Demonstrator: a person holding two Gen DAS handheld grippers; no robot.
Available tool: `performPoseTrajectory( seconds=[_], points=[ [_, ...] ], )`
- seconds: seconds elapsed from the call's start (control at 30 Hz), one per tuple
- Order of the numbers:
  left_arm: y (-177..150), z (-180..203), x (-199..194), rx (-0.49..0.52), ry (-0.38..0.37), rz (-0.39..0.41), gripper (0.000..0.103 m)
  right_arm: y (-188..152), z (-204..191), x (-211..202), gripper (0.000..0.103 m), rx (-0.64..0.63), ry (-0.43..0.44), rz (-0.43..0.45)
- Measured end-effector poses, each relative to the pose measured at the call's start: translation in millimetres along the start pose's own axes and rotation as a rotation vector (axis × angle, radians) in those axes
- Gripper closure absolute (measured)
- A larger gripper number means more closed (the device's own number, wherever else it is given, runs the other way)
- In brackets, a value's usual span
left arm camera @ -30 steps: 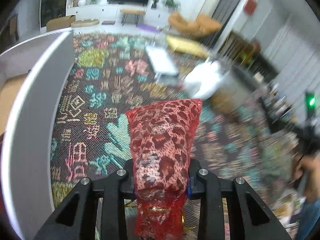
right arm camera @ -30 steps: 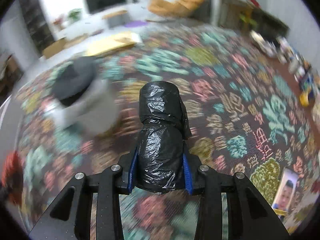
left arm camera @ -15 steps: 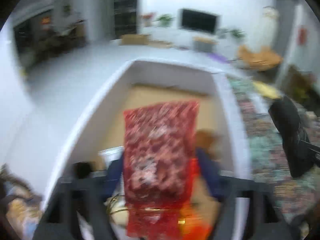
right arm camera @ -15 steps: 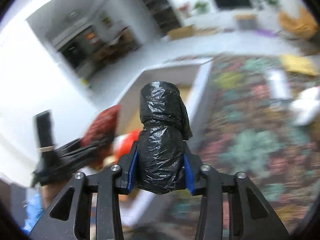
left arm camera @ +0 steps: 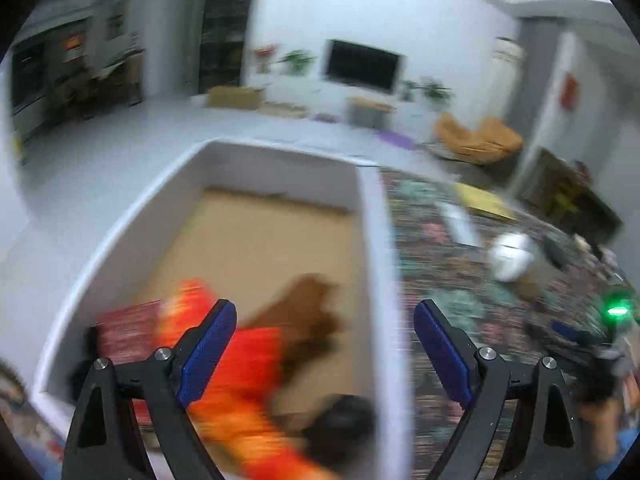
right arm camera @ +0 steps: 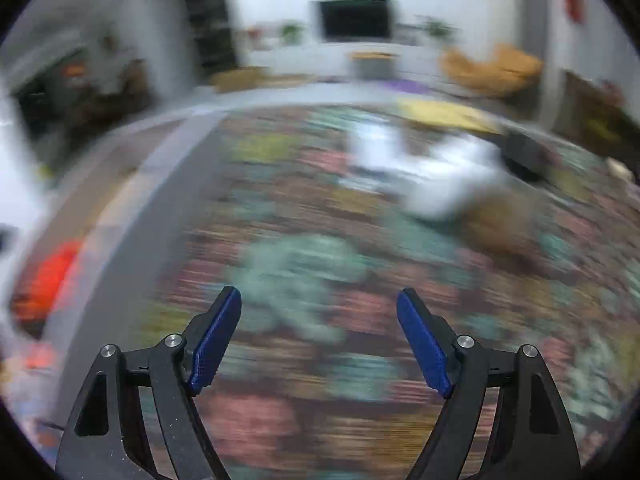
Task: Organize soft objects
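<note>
The left gripper (left arm camera: 320, 340) is spread wide and empty over the white box (left arm camera: 376, 264); soft things (an orange bundle (left arm camera: 248, 392), blurred) lie at lower left inside. The right gripper (right arm camera: 318, 328), also wide and empty, is above the patterned rug (right arm camera: 360, 280).

Right wrist view: the right gripper (right arm camera: 319, 312), its blue-padded fingers (right arm camera: 216, 332) spread wide with nothing between them, above a blurred multicoloured patterned carpet (right arm camera: 304, 264), with a white object (right arm camera: 440, 176) farther off and an orange-red blur (right arm camera: 48, 280) at far left.
</note>
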State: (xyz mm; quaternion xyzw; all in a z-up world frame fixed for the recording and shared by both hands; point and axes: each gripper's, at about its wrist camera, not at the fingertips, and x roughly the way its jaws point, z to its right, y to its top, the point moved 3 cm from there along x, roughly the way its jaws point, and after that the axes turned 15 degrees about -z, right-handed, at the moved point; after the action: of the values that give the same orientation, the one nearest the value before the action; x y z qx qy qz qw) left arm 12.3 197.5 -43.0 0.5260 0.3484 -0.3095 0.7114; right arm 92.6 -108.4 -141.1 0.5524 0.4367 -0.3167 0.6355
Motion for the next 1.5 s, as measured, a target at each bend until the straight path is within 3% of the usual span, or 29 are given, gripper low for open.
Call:
performPoseTrajectory(
  seconds=[0.1,0.2,0.3,0.37,0.5,0.73,0.87,1.5],
  points=[
    [-5,62,8,0.102,-0.102,-0.025,0.007,-13,58,24,0.02,0.098,-0.093,-0.052],
    [-17,126,31,0.19,-0.199,-0.103,0.004,-15,102,36,0.02,0.176,-0.127,-0.068],
    [-32,169,70,0.249,-0.216,-0.168,0.004,-16,124,48,0.02,0.224,-0.141,-0.067],
    [-39,187,109,0.278,-0.18,-0.204,0.004,-16,130,57,0.02,0.235,-0.145,-0.074],
    [-40,188,162,0.285,-0.067,-0.233,0.004,-22,133,58,0.015,0.241,-0.123,-0.041],
    [-22,182,236,0.292,0.037,-0.266,0.004,-21,131,59,0.013,0.238,-0.125,-0.044],
    [-25,184,239,0.311,0.056,-0.229,0.0,-21,131,59,0.013,0.238,-0.124,-0.043],
    [-25,184,238,0.307,0.051,-0.229,0.0,-21,131,59,0.012,0.237,-0.126,-0.044]
  ],
)
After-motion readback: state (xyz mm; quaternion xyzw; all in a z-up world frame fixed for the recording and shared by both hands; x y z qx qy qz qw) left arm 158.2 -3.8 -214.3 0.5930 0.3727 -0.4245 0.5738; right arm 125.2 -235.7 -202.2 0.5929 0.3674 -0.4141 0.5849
